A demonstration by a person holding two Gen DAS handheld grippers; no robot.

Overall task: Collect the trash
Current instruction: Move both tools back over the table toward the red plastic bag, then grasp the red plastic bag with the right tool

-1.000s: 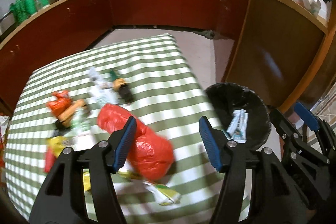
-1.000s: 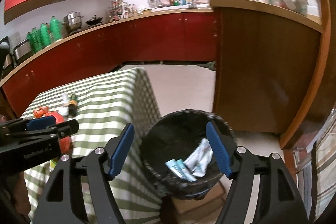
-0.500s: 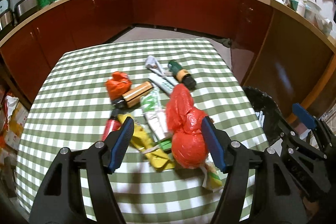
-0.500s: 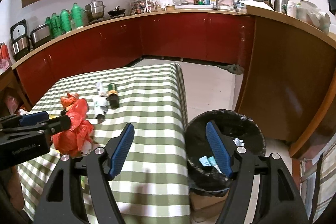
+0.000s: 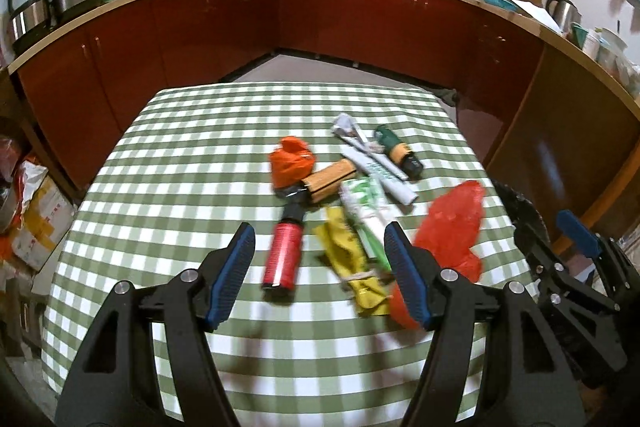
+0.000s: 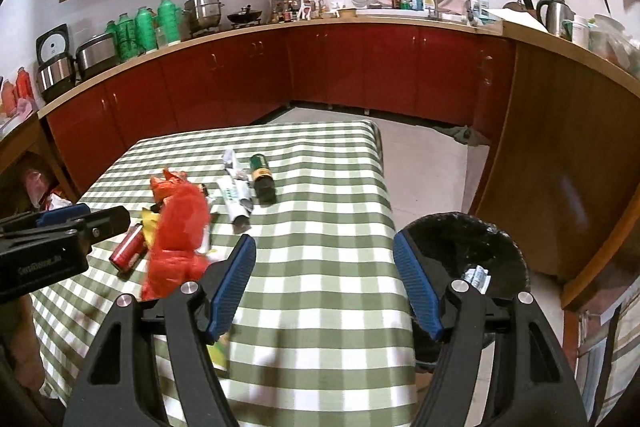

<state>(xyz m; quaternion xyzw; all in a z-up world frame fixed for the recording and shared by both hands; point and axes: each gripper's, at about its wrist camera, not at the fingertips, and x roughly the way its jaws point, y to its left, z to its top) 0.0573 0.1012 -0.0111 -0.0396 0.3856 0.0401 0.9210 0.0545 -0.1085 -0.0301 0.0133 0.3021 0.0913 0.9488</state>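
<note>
Green-checked tabletop (image 5: 168,187) carries the whole trash pile, w/ the black-lined bin (image 6: 472,243) on the floor just off its right edge; some wrappers already lie in the bin. Biggest piece is the red plastic bag (image 5: 452,227), at the tabletop's right edge, nearest the bin. Toward the tabletop's middle from it: green-white wrapper (image 5: 366,211), yellow wrapper (image 5: 352,267), red can (image 5: 283,255), orange bag (image 5: 290,163), brown tube (image 5: 330,181), dark bottle (image 5: 398,151) furthest back.

L gripper (image 5: 318,277) hovers over the can and yellow wrapper, wide open, empty. R gripper (image 6: 324,289) is also wide open, empty, between tabletop edge and bin.

Likely next: grab one item. Best approach IMO: drop the L gripper straight down, straddle the can across its width, close firmly so it doesn't roll, avoid pinching the wrapper alongside.
</note>
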